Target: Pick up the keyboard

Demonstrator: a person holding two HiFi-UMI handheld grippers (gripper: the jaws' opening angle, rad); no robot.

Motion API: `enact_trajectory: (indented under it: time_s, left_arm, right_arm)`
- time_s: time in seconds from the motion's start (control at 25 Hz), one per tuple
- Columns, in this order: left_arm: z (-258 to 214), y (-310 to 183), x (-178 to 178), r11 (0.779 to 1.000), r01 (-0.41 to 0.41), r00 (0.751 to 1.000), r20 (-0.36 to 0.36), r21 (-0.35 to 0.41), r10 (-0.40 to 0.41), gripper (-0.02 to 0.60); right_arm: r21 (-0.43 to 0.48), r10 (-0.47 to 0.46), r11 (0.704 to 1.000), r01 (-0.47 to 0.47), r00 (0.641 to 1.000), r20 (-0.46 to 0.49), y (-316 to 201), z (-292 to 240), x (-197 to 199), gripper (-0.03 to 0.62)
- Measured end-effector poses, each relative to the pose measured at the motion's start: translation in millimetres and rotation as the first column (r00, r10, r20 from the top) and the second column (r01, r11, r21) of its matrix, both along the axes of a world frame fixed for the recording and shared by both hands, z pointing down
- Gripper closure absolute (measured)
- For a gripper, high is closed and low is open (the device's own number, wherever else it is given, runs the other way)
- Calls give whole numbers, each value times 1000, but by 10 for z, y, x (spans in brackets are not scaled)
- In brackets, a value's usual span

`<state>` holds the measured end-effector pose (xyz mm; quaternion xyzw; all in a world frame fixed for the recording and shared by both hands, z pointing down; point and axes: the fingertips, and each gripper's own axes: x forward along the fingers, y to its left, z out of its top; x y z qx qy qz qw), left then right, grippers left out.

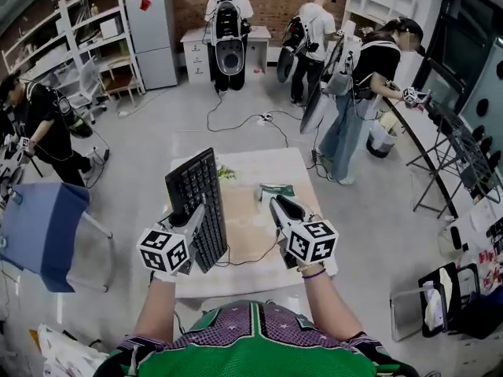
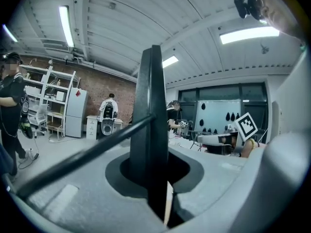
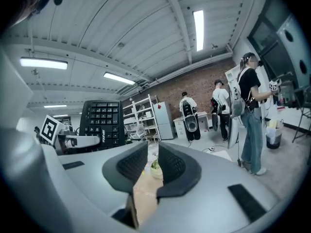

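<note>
A black keyboard [image 1: 196, 206] is shown tipped up on edge over a pale table [image 1: 259, 163], keys facing right. It is clamped by the left gripper [image 1: 192, 220], whose jaws are closed on its thin edge. The right gripper [image 1: 280, 205] is held just beside it, jaws slightly parted, with nothing between them. With only 1 narrow pinch, the keyboard could likely pivot or slip out. Its cable [image 1: 251, 259], trailed across the table, could also be snagged.
</note>
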<state>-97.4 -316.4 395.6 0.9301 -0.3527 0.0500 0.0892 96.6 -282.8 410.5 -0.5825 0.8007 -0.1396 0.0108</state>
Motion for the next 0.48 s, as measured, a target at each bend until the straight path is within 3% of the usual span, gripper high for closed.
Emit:
enact_trajectory:
  time_s: [0.48]
  left_arm:
    - [-409, 114, -72, 991, 102, 993, -71, 87, -96, 500]
  right_arm:
    - [132, 80, 989, -62, 988, -134, 184, -485, 388, 524]
